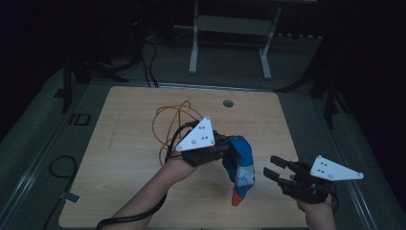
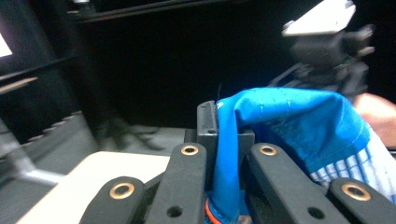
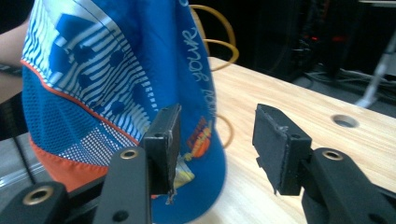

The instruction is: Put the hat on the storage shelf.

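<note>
Your left gripper (image 1: 229, 152) sits over the middle of the table (image 1: 119, 143), with the sock (image 1: 241, 167) hanging from its jaws. Your right gripper (image 1: 274, 168) is to the sock's right, near the table's front edge. The cable (image 1: 170, 122) lies behind your left hand (image 1: 179, 167).

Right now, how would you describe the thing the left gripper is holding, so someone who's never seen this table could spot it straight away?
Start at the wooden table. Above its near middle, the left gripper pinches a sock that hangs down from its jaws, just short of the open right gripper. It is the one piece of cloth here: bright blue with white stripes and an orange toe, unlike the thin orange cable looped on the table behind.
</note>
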`<state>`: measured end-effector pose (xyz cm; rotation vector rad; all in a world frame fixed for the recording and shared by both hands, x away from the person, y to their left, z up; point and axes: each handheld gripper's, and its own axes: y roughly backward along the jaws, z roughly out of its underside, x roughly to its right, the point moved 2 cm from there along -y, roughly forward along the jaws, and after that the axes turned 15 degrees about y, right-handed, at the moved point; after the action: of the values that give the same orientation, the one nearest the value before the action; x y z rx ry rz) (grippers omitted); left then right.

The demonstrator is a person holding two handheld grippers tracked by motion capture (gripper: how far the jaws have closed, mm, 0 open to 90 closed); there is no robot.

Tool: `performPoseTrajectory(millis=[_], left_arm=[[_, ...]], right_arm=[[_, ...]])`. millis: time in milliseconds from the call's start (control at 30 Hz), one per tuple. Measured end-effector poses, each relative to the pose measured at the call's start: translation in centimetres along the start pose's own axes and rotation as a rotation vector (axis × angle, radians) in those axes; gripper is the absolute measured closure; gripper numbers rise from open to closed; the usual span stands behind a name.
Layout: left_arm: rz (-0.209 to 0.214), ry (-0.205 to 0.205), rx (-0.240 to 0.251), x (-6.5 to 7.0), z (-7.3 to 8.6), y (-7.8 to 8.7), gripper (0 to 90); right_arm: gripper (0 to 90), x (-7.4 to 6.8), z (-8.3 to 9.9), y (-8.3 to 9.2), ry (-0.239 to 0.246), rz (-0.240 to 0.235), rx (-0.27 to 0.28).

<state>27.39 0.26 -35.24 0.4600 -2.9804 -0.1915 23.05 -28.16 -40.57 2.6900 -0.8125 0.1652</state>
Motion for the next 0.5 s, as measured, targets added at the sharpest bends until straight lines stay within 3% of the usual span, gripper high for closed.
performPoseTrajectory(millis=[100, 233, 367, 400, 500], left_arm=[[0.087, 0.014, 0.007, 0.0, -0.1, 0.3, 88.0], [0.151, 0.015, 0.005, 0.2, 0.0, 0.4, 88.0], [0.160, 0.004, -0.011, 0.5, 0.1, 0.2, 88.0], [0.169, -0.004, -0.010, 0.9, 0.1, 0.0, 88.0], [0.164, -0.016, -0.019, 1.2, 0.0, -0.2, 88.0]], right_arm=[[50.1, -1.1, -0.1, -0.2, 0.018, -0.028, 0.016], [49.8, -2.4, -0.6, -0.3, 0.039, -0.066, 0.039], [49.9, -3.2, -1.2, -0.2, 0.052, -0.113, 0.067], [49.9, -4.1, -1.7, -0.5, 0.081, -0.135, 0.069], [53.7, -4.4, -2.0, -1.1, 0.094, -0.141, 0.057]])
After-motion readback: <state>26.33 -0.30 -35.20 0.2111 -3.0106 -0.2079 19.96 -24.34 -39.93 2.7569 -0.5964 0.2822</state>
